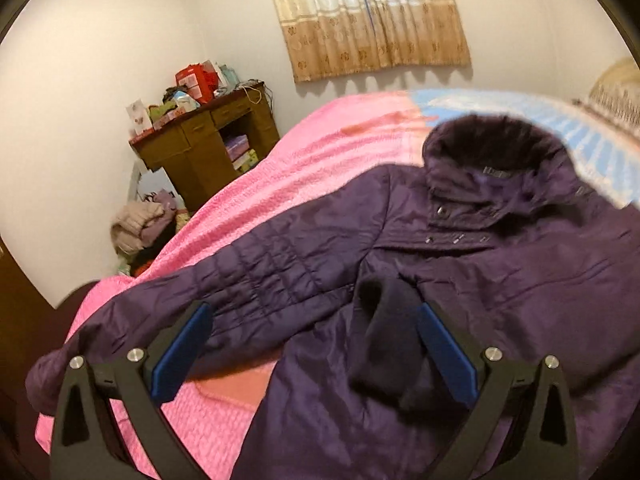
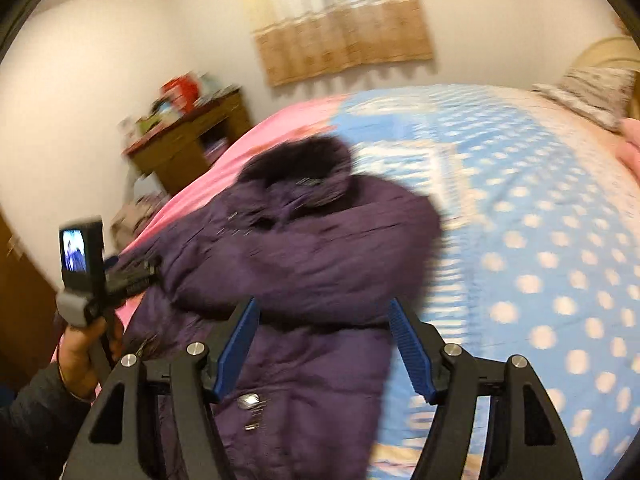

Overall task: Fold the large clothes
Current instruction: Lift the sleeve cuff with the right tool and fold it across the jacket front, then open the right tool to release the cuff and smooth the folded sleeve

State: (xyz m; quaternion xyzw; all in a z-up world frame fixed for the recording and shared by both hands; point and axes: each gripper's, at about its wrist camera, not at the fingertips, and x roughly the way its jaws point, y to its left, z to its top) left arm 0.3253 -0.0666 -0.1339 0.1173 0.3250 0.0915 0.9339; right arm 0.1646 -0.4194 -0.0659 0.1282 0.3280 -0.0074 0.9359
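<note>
Left tool (image 1: 314, 326) fingers apart over purple coat (image 1: 440, 280), right tool (image 2: 322, 342) apart too — bedspread (image 2: 540, 240) bare beyond coat's edge.

Both wrist views close above the purple jacket (image 1: 440, 260), facing the curtained wall (image 2: 500, 20), sharing jacket and bed (image 2: 520, 220).

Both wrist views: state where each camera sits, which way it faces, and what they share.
Left wrist: sits on the left gripper, facing along its open fingers over the purple coat, pink bedspread and wooden desk; only its own fingers show.
Right wrist: sits on the right gripper, open above the coat, facing the blue dotted quilt; the left hand holding the other gripper shows.
Shared: coat, bed, desk, curtain.
</note>
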